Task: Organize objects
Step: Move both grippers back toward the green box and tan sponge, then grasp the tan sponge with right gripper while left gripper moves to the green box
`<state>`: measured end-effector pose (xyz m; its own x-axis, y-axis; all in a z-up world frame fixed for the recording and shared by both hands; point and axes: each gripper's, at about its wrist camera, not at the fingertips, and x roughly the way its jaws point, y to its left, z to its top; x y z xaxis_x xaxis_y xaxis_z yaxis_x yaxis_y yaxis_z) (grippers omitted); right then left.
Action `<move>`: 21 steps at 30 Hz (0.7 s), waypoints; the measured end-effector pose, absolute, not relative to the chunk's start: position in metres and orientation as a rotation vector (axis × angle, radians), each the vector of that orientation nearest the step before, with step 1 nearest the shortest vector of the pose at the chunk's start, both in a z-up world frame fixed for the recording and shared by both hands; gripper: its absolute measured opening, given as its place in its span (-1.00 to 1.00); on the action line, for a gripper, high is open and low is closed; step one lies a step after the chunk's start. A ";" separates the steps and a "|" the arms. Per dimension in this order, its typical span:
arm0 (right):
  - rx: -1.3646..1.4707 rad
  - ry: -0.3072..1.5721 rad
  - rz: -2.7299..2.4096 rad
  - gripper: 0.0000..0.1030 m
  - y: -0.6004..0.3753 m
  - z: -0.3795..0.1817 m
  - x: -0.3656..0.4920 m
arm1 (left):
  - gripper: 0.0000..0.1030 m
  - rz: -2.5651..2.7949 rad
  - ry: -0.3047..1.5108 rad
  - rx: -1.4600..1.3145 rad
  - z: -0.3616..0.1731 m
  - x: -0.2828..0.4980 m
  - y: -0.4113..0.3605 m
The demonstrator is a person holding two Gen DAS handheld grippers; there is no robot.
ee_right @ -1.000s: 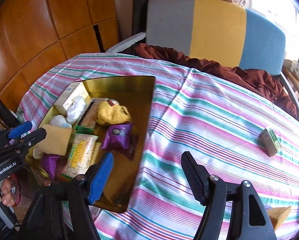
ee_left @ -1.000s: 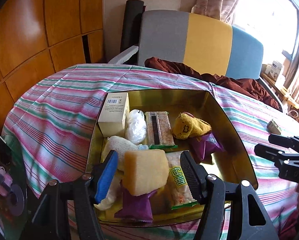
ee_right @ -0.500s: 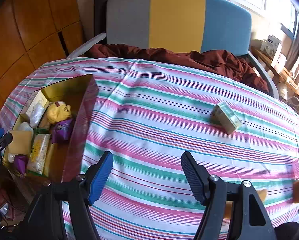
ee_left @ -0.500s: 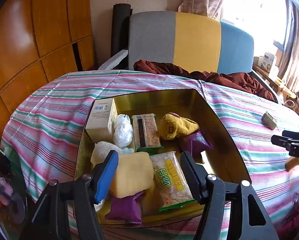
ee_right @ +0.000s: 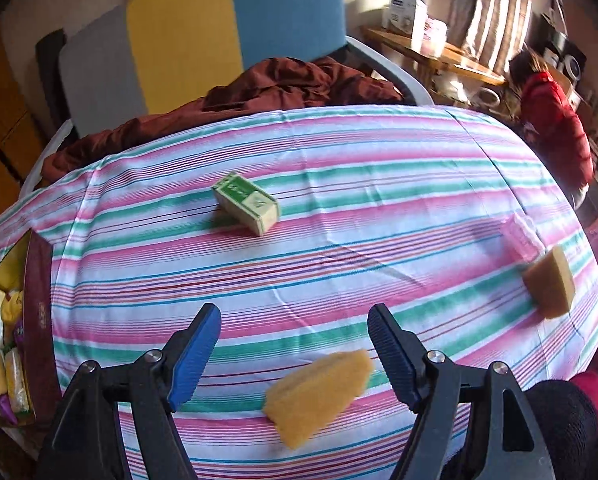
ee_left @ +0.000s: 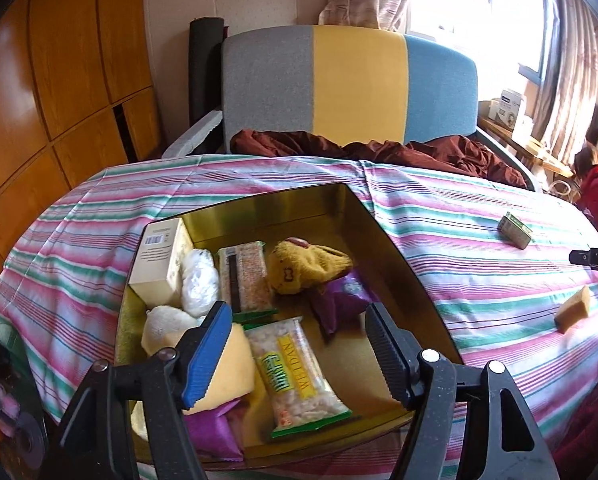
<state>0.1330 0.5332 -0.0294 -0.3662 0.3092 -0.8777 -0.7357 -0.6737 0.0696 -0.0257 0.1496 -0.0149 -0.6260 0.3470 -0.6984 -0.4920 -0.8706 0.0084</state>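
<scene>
Inside, gold tin (ee_left: 259,216) holds snack packets (ee_left: 295,376), sponge (ee_left: 231,368).

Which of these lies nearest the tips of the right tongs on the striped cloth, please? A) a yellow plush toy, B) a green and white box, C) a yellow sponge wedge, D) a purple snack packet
C: in the right wrist view the yellow sponge wedge lies just below the open right tongs, untouched, while the green and white box sits farther off across the striped cloth.
</scene>
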 end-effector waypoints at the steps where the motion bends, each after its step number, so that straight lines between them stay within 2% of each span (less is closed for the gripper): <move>1: -1.189 0.651 2.044 0.50 0.541 -0.031 0.139 | 0.41 2.450 0.280 -0.991 -0.014 -0.025 0.154; 7: -1.220 0.821 1.918 0.59 0.568 -0.048 0.163 | 0.49 2.382 0.297 -0.958 -0.011 -0.017 0.178; 13: -1.377 0.933 1.935 0.57 0.560 -0.075 0.153 | 0.49 2.310 0.322 -0.935 -0.009 -0.008 0.206; 15: -1.447 0.944 1.968 0.07 0.550 -0.084 0.145 | 0.49 2.287 0.335 -0.928 -0.009 -0.004 0.216; 16: -1.452 0.902 1.972 -0.03 0.547 -0.083 0.141 | 0.49 2.275 0.342 -0.923 -0.009 -0.002 0.221; 18: -1.428 0.898 2.014 -0.17 0.546 -0.078 0.137 | 0.49 2.252 0.359 -0.914 -0.008 0.000 0.233; 21: -1.354 0.823 2.040 -0.20 0.549 -0.069 0.132 | 0.49 2.220 0.377 -0.907 -0.008 0.003 0.252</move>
